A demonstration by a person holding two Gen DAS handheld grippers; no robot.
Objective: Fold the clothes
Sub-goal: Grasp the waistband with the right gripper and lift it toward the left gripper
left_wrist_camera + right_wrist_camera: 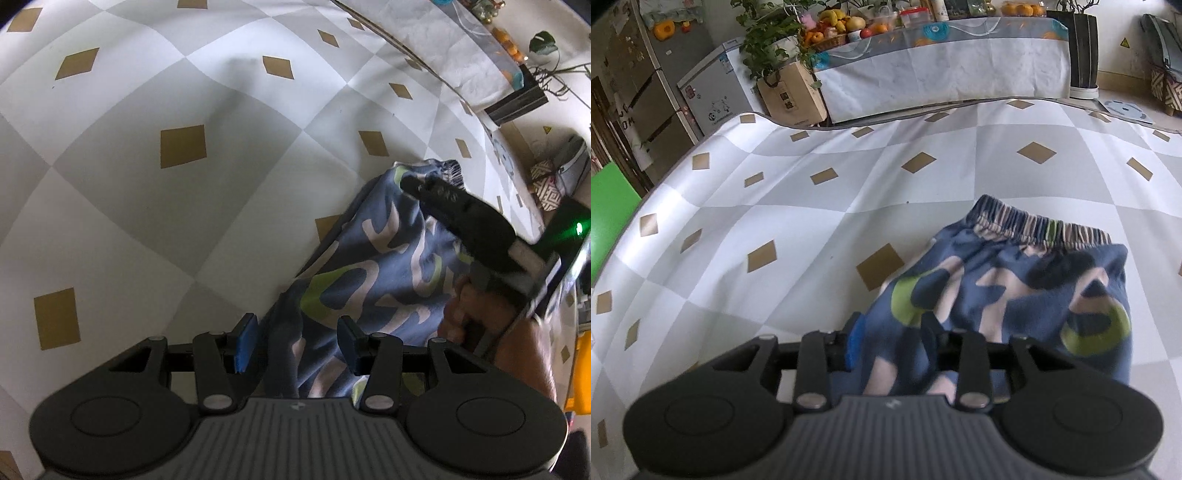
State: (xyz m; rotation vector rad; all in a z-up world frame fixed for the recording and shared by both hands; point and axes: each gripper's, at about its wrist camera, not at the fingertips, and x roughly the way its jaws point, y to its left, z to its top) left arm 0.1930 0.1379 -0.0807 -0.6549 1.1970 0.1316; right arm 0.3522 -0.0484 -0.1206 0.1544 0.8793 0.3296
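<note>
Seen from the left wrist: checked tabletop [147, 203], grey and white with tan diamonds, filling the left and middle. Low in the middle, left claw [297, 343] spread, blue pads [245, 343] well apart, a dark fold of the shorts [369, 266] rising between them without being pressed. Shorts blue with pale and lime shapes, stretching away towards the right edge of the tabletop. Over their far end, right claw [408, 182], black, pointing down at the cloth (tips too dark to read from here). Further right, a hand [480, 317] wrapped round that claw's handle, a green light [578, 227] glowing above it.

Seen from the right wrist: off the left edge of the tabletop, a green board [609, 214]; beyond the far edge, a plant [768, 40] and fruit [834, 26] on a side table. Shorts lying right of the middle, nearer the near edge than the far one, striped waistband [1041, 227] turned towards the far edge and resting flat. At the bottom, right claw partly parted, blurred cloth filling the gap between its pads; pinched or merely lying there, cannot tell.
</note>
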